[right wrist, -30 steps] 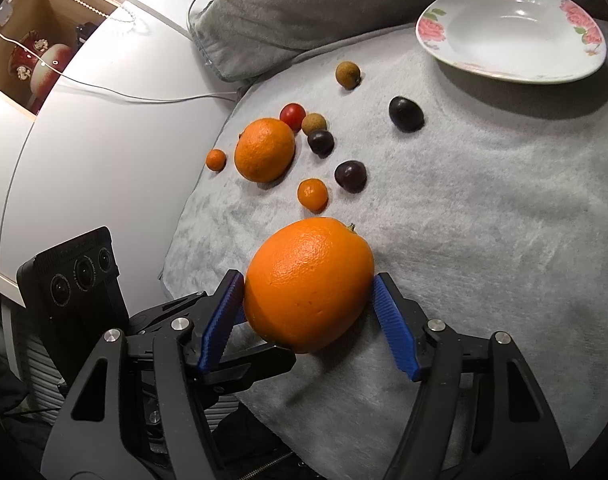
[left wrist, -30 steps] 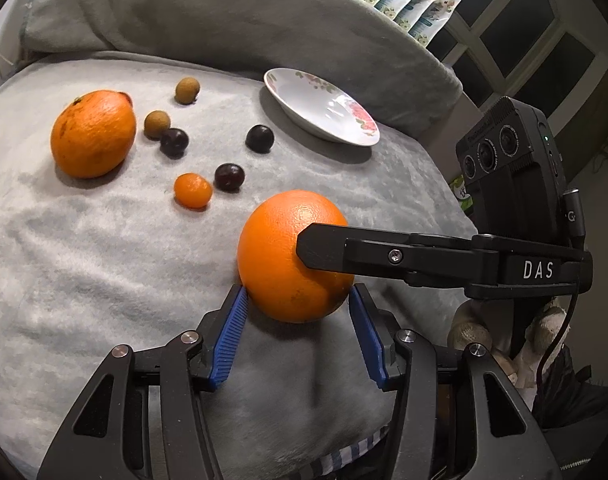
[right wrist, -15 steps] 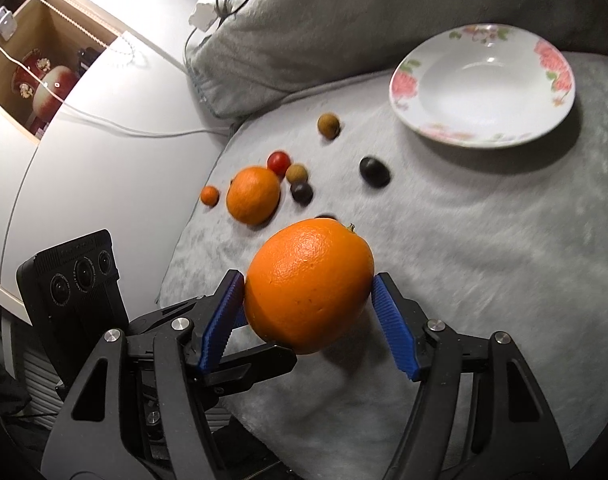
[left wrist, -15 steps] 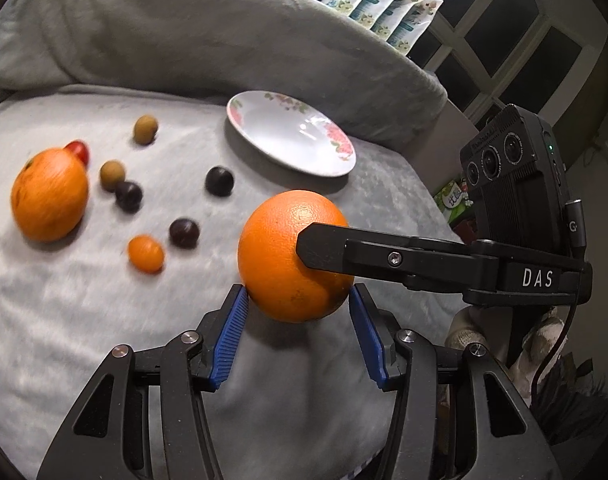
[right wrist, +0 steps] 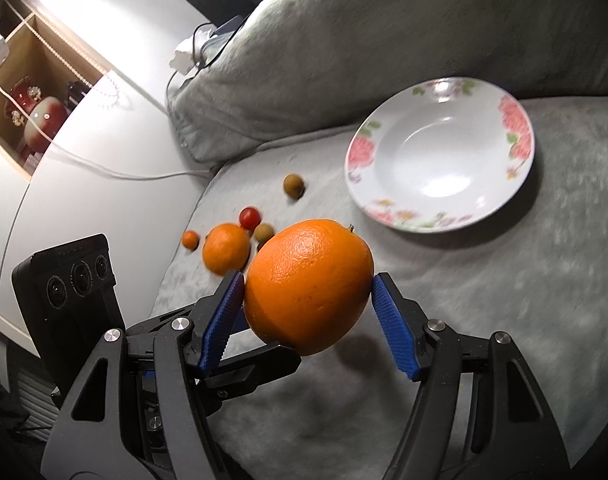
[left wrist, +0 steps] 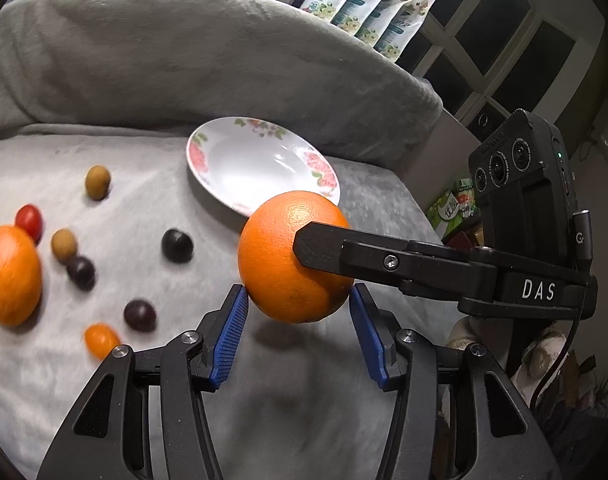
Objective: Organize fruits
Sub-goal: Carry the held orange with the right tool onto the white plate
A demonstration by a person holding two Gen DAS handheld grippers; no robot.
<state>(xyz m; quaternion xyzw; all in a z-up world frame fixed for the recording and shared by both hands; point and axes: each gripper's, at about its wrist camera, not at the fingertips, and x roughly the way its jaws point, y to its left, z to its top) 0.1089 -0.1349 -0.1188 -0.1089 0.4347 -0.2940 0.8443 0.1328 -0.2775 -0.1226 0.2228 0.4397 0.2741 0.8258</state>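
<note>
A large orange point(left wrist: 279, 248) hangs just above the grey blanket, a shadow under it. My left gripper point(left wrist: 297, 300) pinches its lower sides with both blue pads. My right gripper point(right wrist: 306, 292) clamps the same orange point(right wrist: 304, 284) from the other side; one black finger point(left wrist: 384, 260) of it crosses the fruit in the left wrist view. A white floral plate point(left wrist: 239, 168) lies empty just beyond the orange, also in the right wrist view point(right wrist: 436, 160). On the blanket to the left lie a second orange point(left wrist: 7, 276), a cherry tomato point(left wrist: 29, 219), a kumquat point(left wrist: 100, 340), brown longans and dark grapes.
A bulky grey pillow point(left wrist: 183, 60) rises behind the plate. Printed packets point(left wrist: 368, 4) lean at a dark window. A white cabinet point(right wrist: 83, 168) with a cable point(right wrist: 115, 172) borders the blanket's left edge. The blanket drops off at the near and right edges.
Both grippers have lifted the orange off the blanket and carried it towards the plate, which now looks larger and nearer. The loose fruits have slid leftward and away in both views.
</note>
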